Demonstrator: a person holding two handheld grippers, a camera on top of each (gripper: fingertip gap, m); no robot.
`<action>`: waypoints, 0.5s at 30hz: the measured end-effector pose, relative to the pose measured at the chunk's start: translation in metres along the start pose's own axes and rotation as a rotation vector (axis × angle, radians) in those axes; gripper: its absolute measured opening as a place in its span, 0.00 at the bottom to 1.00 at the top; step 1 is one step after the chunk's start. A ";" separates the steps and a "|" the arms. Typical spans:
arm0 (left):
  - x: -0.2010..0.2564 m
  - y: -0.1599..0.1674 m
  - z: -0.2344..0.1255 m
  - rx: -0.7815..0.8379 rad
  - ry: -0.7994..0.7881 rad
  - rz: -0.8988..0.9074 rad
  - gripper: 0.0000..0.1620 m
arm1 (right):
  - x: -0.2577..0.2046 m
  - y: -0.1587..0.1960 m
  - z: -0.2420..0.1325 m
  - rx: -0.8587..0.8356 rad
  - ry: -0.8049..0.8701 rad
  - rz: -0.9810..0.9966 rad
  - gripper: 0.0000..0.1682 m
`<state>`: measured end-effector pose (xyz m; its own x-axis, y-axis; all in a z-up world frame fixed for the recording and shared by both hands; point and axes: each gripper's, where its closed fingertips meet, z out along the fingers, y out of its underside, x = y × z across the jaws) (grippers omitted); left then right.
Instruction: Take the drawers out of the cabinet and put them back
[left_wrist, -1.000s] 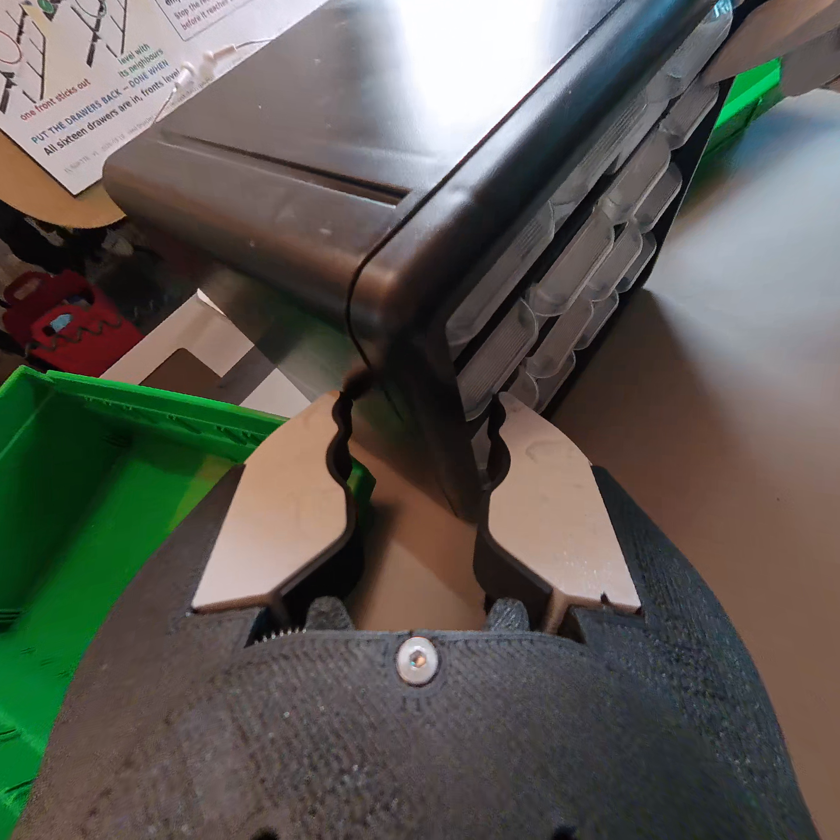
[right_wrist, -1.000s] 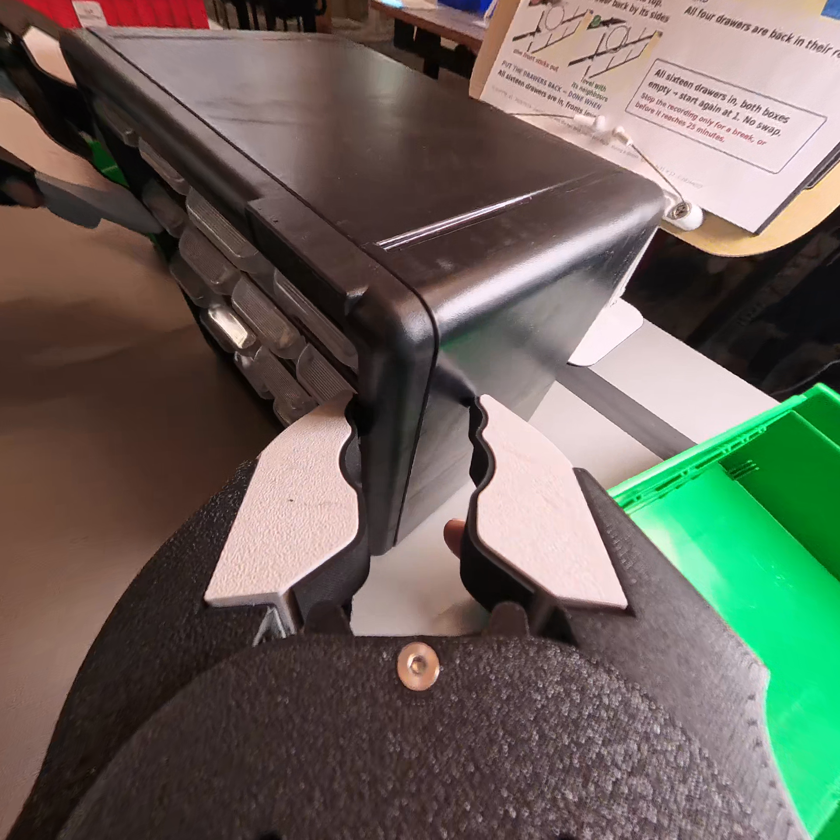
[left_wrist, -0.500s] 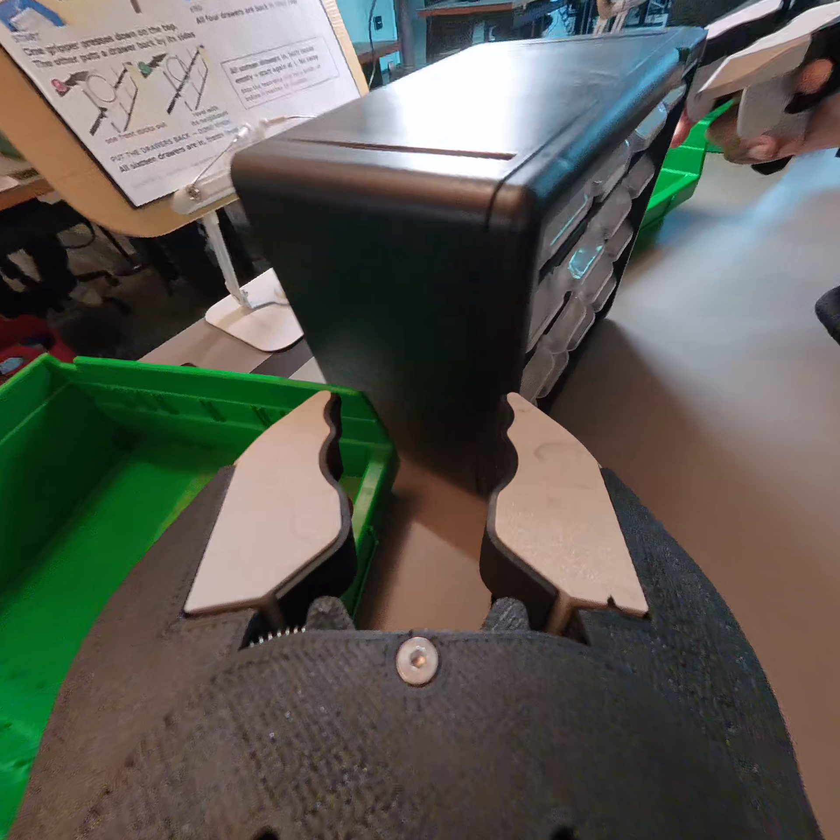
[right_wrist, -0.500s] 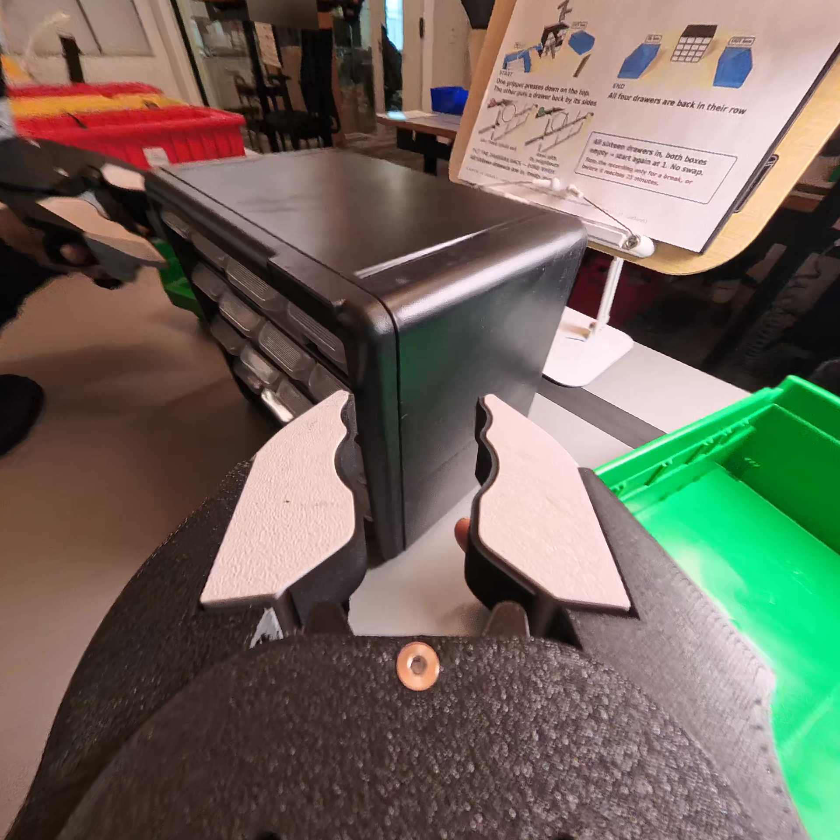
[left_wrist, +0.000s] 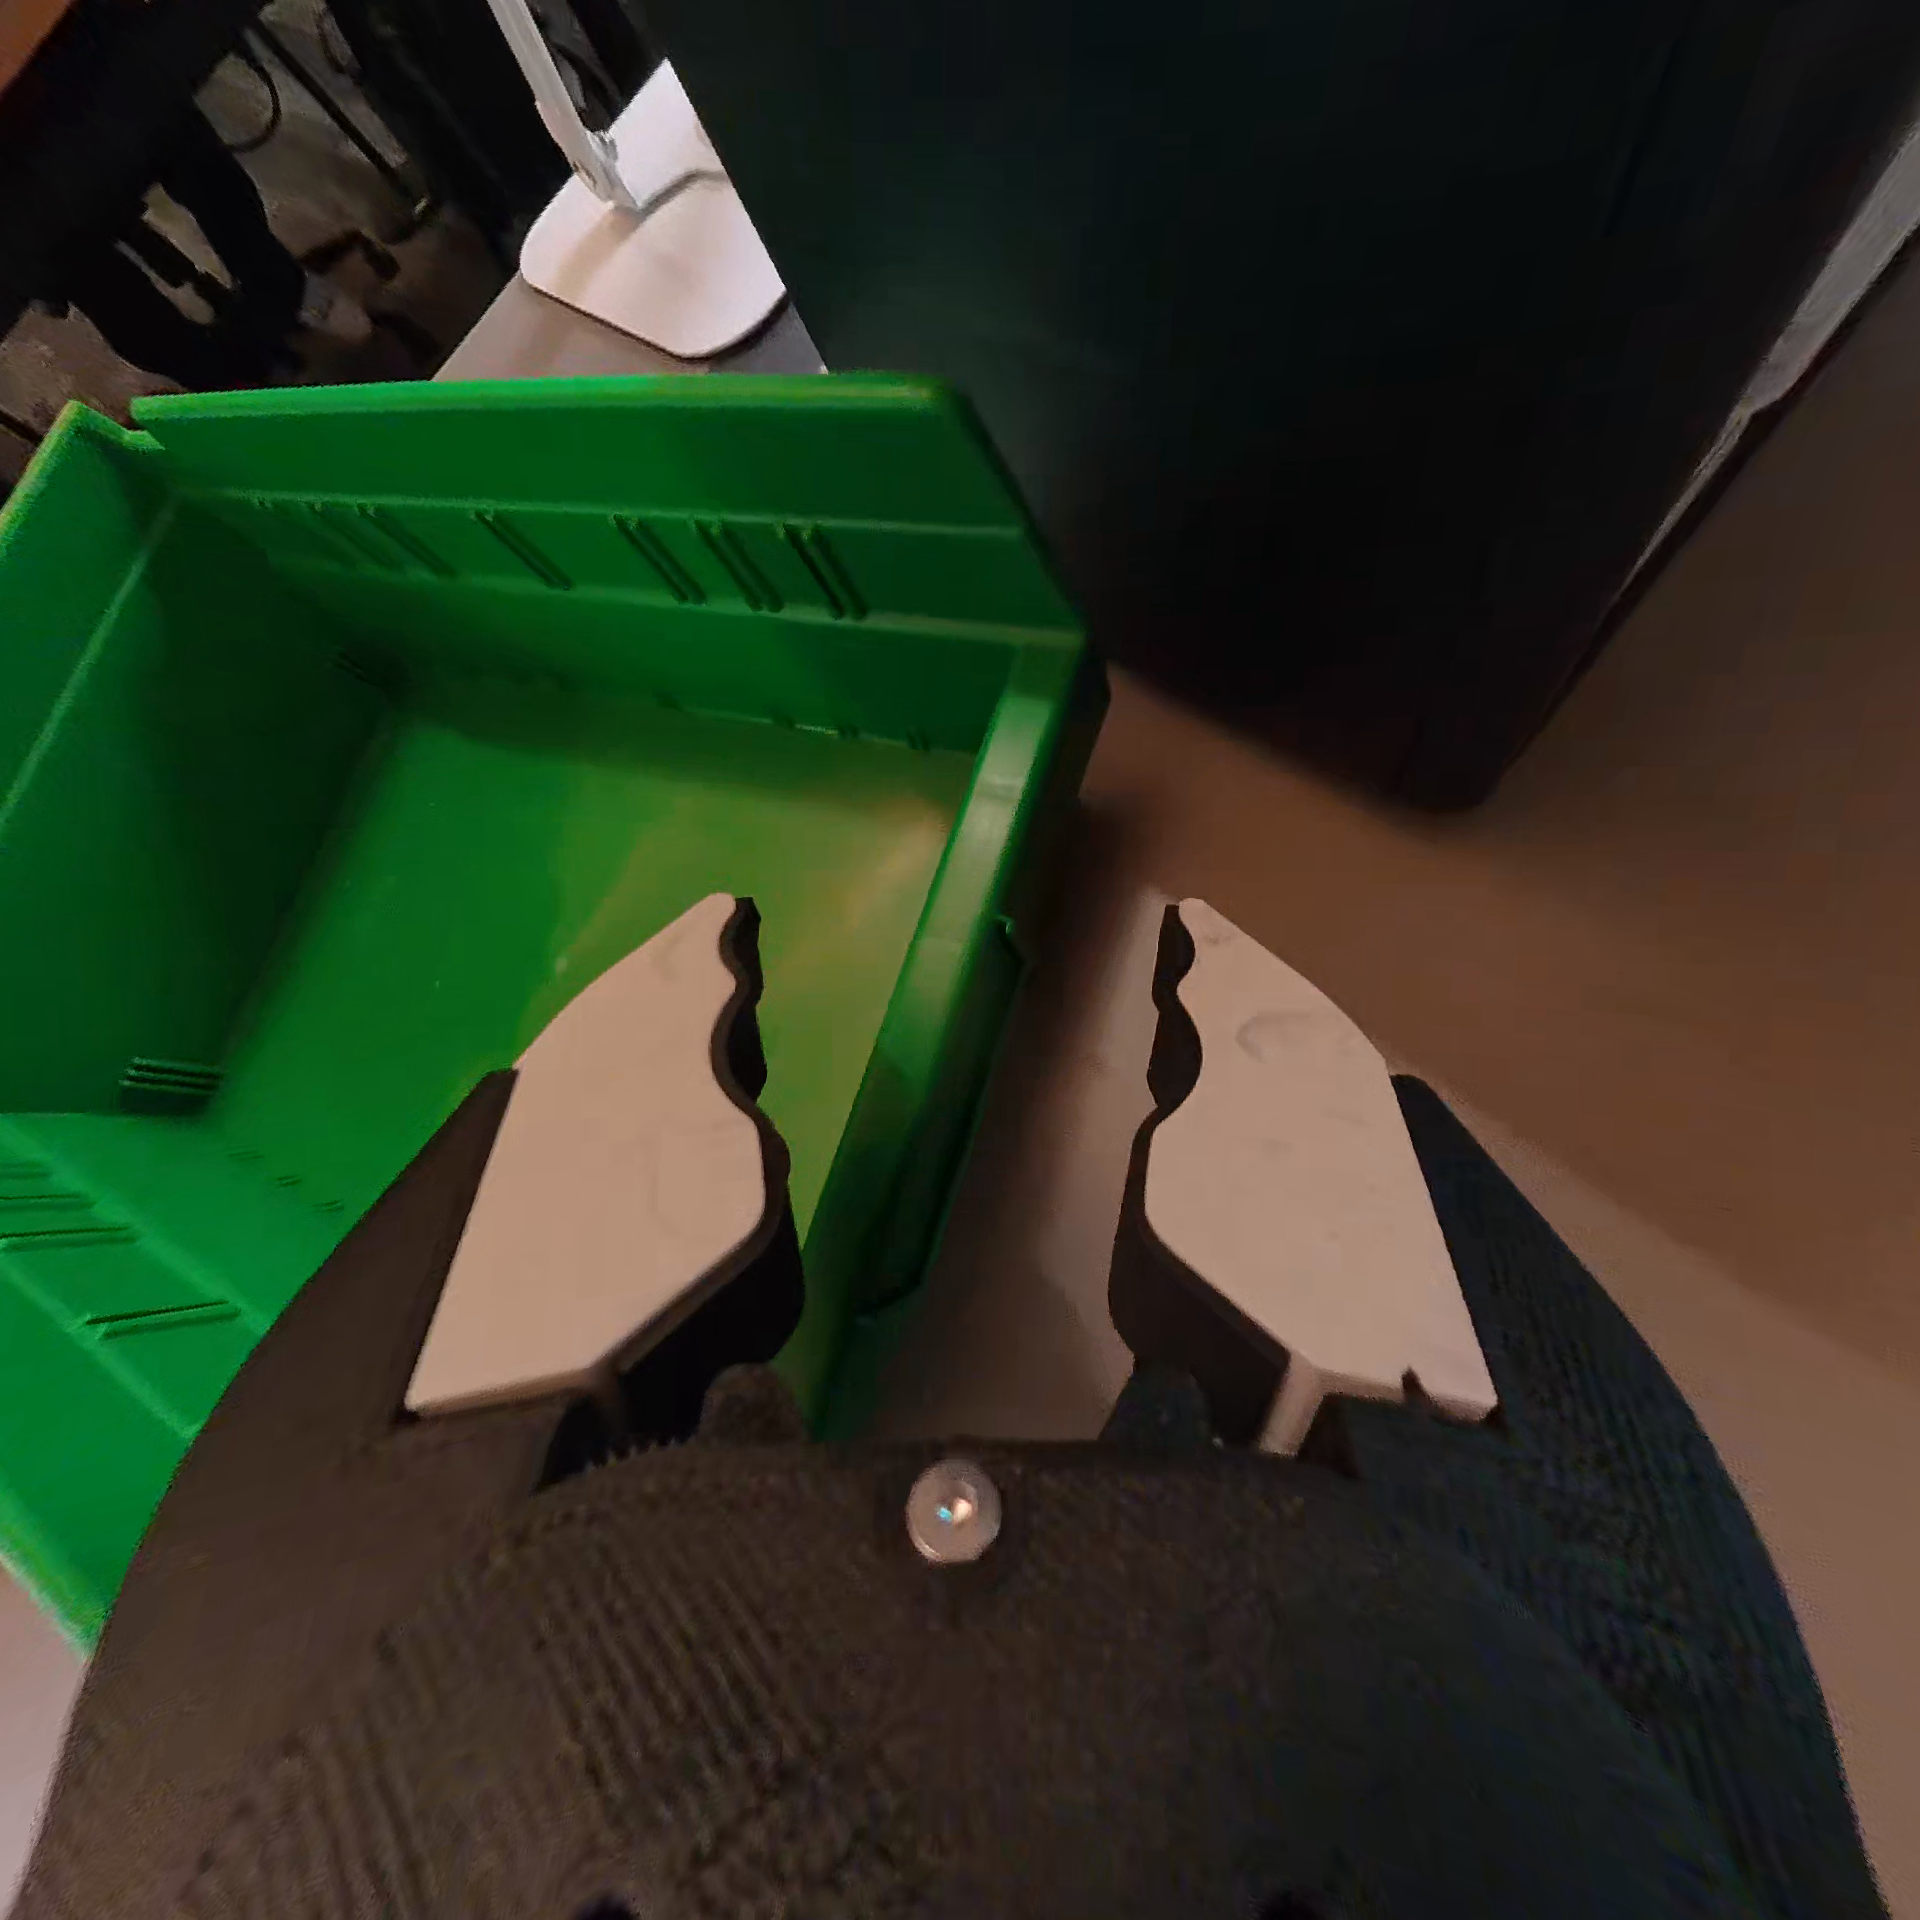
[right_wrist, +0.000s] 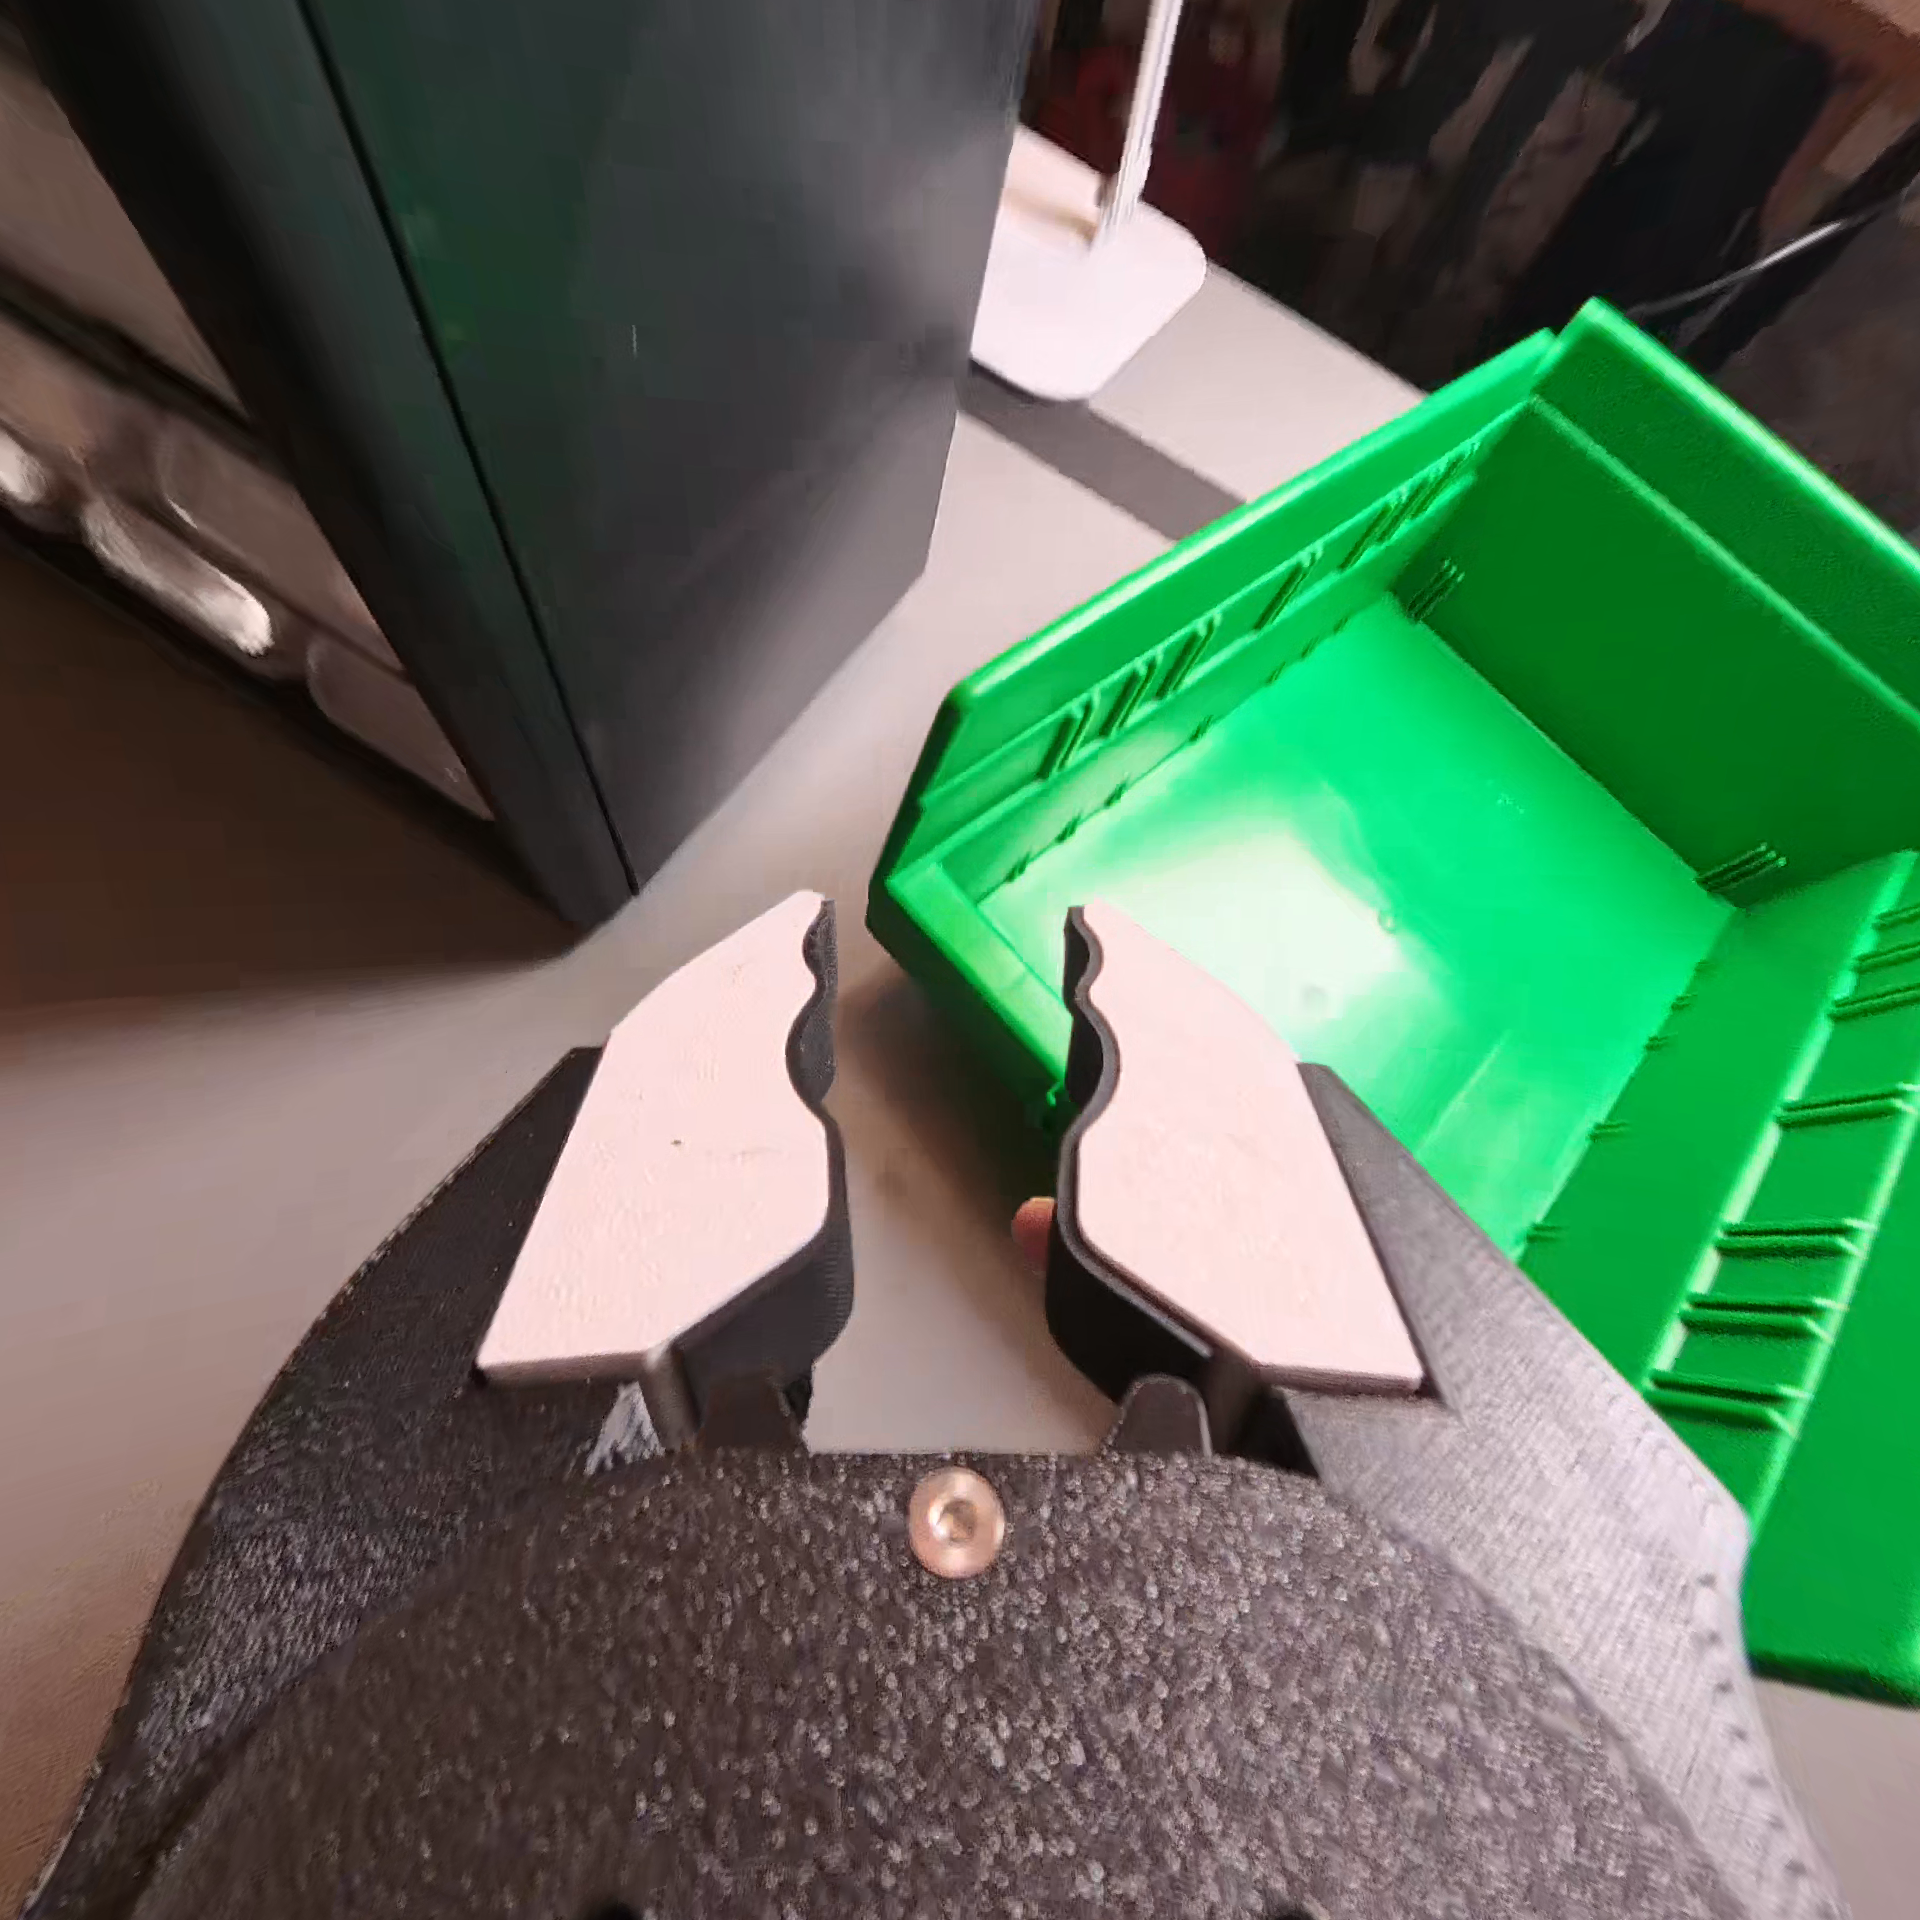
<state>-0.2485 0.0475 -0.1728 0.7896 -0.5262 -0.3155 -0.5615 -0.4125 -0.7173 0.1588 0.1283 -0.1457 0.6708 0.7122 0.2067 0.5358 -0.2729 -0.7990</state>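
The black drawer cabinet (left_wrist: 1299, 364) stands on the table, its left side wall filling the upper right of the left wrist view. In the right wrist view its right side wall (right_wrist: 665, 416) is at upper left, with clear drawers (right_wrist: 187, 582) blurred at the far left. My left gripper (left_wrist: 958, 914) is open and empty, pulled back from the cabinet, over the right rim of a green bin (left_wrist: 499, 790). My right gripper (right_wrist: 948, 920) is open and empty, by the near corner of another green bin (right_wrist: 1455, 779).
Both green bins look empty. A white stand base (left_wrist: 655, 260) sits behind the cabinet; it also shows in the right wrist view (right_wrist: 1081, 301). Bare grey table (left_wrist: 1662, 987) lies in front of the cabinet (right_wrist: 260, 1039).
Both grippers have drawn back from the cabinet's front corners and tilted down. The cabinet top and instruction board have left view; the green bins now fill more of each view.
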 end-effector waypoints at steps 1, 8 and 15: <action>0.000 0.003 0.001 -0.014 -0.009 0.010 0.45 | 0.000 0.006 0.002 -0.041 0.010 -0.026 0.25; -0.013 0.047 0.006 -0.201 -0.127 0.143 0.45 | 0.020 0.039 0.012 -0.221 0.067 -0.152 0.28; -0.026 0.069 0.005 -0.303 -0.201 0.277 0.25 | 0.030 0.058 0.029 -0.406 0.113 -0.285 0.24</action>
<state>-0.3067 0.0369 -0.2174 0.6154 -0.5050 -0.6052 -0.7815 -0.4912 -0.3847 0.1952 0.1531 -0.2024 0.5080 0.7265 0.4627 0.8469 -0.3231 -0.4224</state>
